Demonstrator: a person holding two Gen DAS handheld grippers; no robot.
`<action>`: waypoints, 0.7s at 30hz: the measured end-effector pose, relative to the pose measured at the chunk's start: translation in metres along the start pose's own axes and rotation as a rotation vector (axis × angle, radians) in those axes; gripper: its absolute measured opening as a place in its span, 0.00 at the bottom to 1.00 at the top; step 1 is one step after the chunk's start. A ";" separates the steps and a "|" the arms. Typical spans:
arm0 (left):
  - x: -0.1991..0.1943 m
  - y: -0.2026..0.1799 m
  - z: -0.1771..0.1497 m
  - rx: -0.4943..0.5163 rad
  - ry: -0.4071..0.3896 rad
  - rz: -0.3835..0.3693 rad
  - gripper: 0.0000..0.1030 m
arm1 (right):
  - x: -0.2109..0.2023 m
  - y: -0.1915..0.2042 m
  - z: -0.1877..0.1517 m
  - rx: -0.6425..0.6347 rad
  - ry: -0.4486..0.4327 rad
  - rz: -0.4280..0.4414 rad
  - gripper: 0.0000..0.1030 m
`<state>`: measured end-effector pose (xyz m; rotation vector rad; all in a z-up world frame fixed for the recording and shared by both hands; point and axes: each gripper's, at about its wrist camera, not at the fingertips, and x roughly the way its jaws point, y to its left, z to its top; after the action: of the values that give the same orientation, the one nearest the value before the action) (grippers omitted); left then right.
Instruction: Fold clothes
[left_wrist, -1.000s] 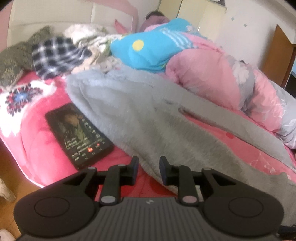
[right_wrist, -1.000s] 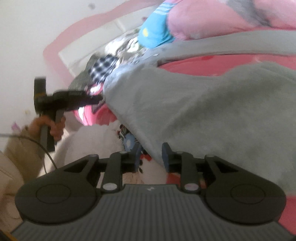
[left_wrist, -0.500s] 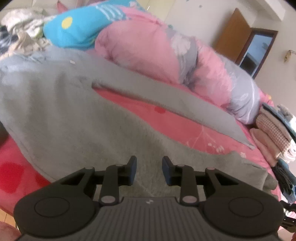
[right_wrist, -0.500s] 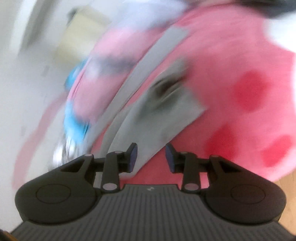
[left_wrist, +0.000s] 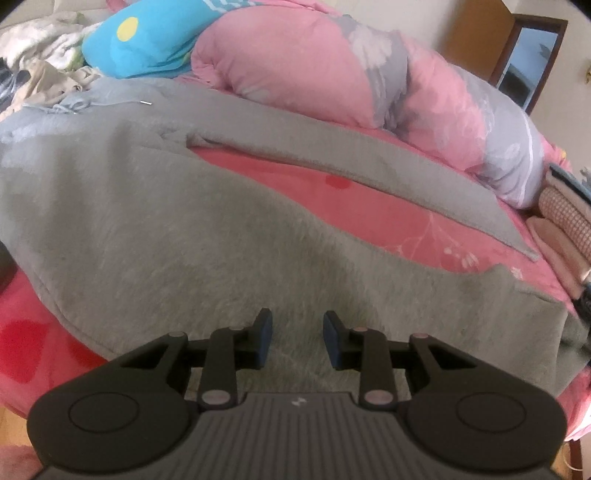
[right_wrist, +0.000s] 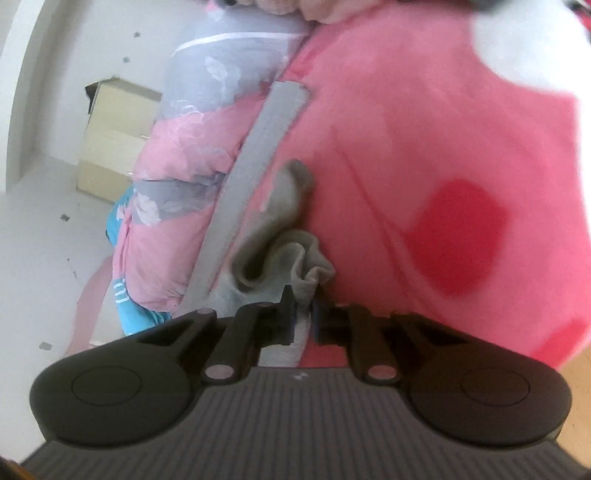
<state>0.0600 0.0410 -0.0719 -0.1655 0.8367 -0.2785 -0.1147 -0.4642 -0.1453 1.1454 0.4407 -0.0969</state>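
While the grey garment (left_wrist: 192, 236) lies spread across the pink bedspread (left_wrist: 373, 206), both grippers work at its near edge. Positions below are given relative to the garment.

Left gripper (left_wrist: 297, 334): it hangs over the near part of the garment body, pointing down at the fabric. Its jaws stand apart with a clear gap, and nothing is pinched between them. The jaws have just been opening slightly; only the flat fabric surface lies under the gap.

Right gripper (right_wrist: 303, 314): it sits at a bunched corner of the garment (right_wrist: 291, 254). Its jaws have just been closing and now clamp a fold of grey fabric between the pads. The cloth above the pads stands up in loose curls.

Garment layout: one long grey strip (left_wrist: 369, 166) runs along the far side, with a wedge of bedspread showing between it and the main body.

Surroundings:
- A rolled pink and grey quilt (left_wrist: 369, 74) lies just beyond the far strip.
- A blue pillow (left_wrist: 147, 40) with a yellow dot rests beyond the garment, beside the quilt.
- A heap of loose pale clothes (left_wrist: 44, 77) lies past the garment's far left corner.
- A stack of folded clothes (left_wrist: 561, 218) sits off its right end.
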 end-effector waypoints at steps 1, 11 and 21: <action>0.000 -0.001 0.000 0.004 -0.001 0.005 0.30 | -0.003 0.013 0.007 -0.019 -0.017 0.022 0.06; -0.003 -0.003 -0.003 0.028 -0.005 0.015 0.30 | -0.068 0.034 0.005 -0.114 -0.105 0.008 0.06; -0.005 -0.003 -0.004 0.033 -0.014 0.011 0.30 | -0.077 -0.008 -0.022 0.014 -0.093 -0.052 0.06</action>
<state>0.0538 0.0390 -0.0701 -0.1324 0.8183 -0.2807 -0.1935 -0.4593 -0.1292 1.1391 0.3880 -0.1978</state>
